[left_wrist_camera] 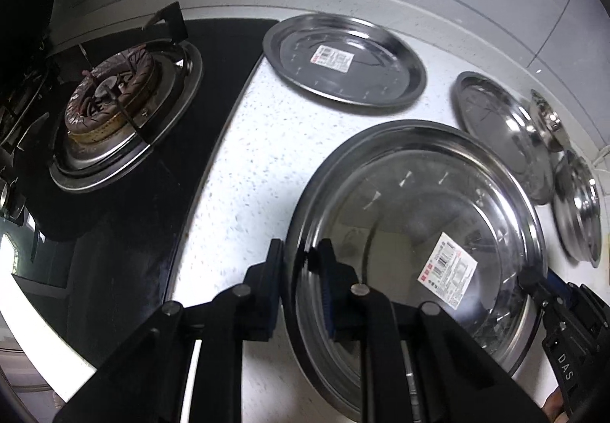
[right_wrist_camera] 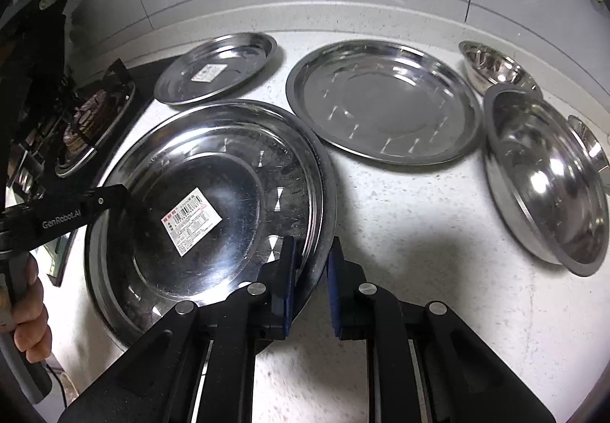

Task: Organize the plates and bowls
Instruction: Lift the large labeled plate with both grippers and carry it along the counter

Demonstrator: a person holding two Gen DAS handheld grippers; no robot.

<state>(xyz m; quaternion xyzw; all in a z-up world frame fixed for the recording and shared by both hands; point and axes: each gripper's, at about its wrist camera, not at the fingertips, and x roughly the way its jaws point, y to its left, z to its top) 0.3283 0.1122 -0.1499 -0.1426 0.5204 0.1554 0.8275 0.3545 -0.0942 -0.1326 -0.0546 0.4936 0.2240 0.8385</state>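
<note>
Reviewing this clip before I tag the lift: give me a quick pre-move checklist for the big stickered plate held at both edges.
1. Left gripper straddles the near-left rim of the large stickered plate: ok.
2. Right gripper straddles the plate's opposite rim: ok.
3. Fingers fully clamped on the rim: cannot tell; a gap shows beside the rim in both wrist views.
4. Plate clear of the plain plate beside it: ok, apart.
5. Small stickered plate by the stove sits flat, out of the way: ok.
6. Bowls at the right stand apart from the held plate: ok.
</note>
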